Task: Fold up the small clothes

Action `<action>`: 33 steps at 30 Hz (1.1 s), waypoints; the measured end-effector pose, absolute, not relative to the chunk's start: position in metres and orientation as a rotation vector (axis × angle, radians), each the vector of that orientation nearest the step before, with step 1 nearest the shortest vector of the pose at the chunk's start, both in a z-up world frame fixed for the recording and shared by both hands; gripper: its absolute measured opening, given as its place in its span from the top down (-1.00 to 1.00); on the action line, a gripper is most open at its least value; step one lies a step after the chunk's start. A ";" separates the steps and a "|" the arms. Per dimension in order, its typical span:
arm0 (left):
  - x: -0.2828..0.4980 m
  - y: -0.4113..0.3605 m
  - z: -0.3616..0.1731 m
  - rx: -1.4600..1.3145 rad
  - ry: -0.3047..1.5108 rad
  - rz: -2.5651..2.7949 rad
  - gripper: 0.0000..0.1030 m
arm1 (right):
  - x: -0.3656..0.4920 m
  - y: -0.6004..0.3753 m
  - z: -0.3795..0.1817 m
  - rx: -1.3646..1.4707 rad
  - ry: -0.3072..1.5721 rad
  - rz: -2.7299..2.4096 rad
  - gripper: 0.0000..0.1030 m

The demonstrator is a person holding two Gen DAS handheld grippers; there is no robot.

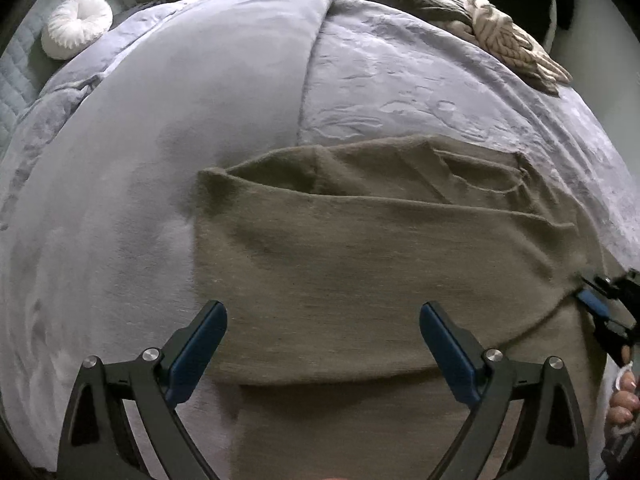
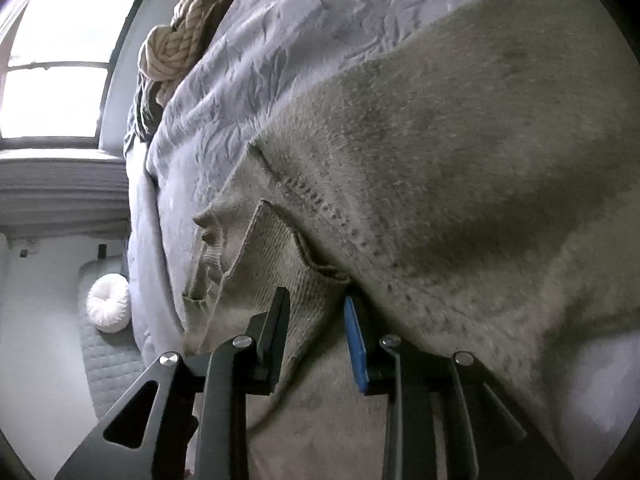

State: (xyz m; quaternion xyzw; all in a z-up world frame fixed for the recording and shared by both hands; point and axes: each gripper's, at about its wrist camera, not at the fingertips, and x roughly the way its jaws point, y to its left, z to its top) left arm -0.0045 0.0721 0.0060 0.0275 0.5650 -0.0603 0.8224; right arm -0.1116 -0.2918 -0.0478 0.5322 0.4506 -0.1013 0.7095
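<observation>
A brown knit sweater (image 1: 360, 248) lies partly folded on the lavender bedspread (image 1: 160, 152). My left gripper (image 1: 323, 320) is open and empty, hovering over the sweater's near part. My right gripper (image 2: 316, 300) is nearly closed, with a ribbed edge of the sweater (image 2: 440, 160) between its fingers. In the left wrist view the right gripper (image 1: 600, 304) shows at the sweater's right edge, its fingertips buried in the cloth.
A pile of other knitwear (image 1: 460, 12) lies at the bed's far edge; it also shows in the right wrist view (image 2: 176, 44). A round white cushion (image 1: 76, 26) sits beside the bed. A window (image 2: 60, 60) is behind.
</observation>
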 end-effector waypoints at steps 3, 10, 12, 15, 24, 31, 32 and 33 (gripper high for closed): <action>-0.009 0.056 0.008 0.094 1.198 -0.149 -0.89 | -0.112 -0.289 -0.042 1.144 1.003 -0.251 0.86; -0.018 0.027 0.003 0.140 1.222 -0.180 -0.89 | -0.125 -0.293 -0.047 1.092 1.066 -0.285 0.95; -0.021 0.021 0.001 0.136 1.234 -0.192 -0.89 | -0.131 -0.295 -0.042 1.090 1.053 -0.267 0.85; -0.025 0.011 -0.002 0.154 1.246 -0.217 -0.89 | -0.141 -0.296 -0.035 1.080 1.051 -0.235 0.85; -0.032 -0.029 -0.009 0.222 1.279 -0.288 -0.89 | -0.189 -0.323 -0.021 1.130 1.025 -0.249 0.53; -0.041 -0.070 -0.014 0.264 1.303 -0.373 -0.89 | -0.236 -0.375 -0.005 1.157 0.959 -0.391 -0.15; -0.042 -0.077 -0.015 0.266 1.307 -0.387 -0.89 | -0.246 -0.386 -0.001 1.158 0.939 -0.426 -0.15; -0.044 -0.082 -0.015 0.268 1.310 -0.397 -0.89 | -0.252 -0.394 0.001 1.158 0.924 -0.453 -0.15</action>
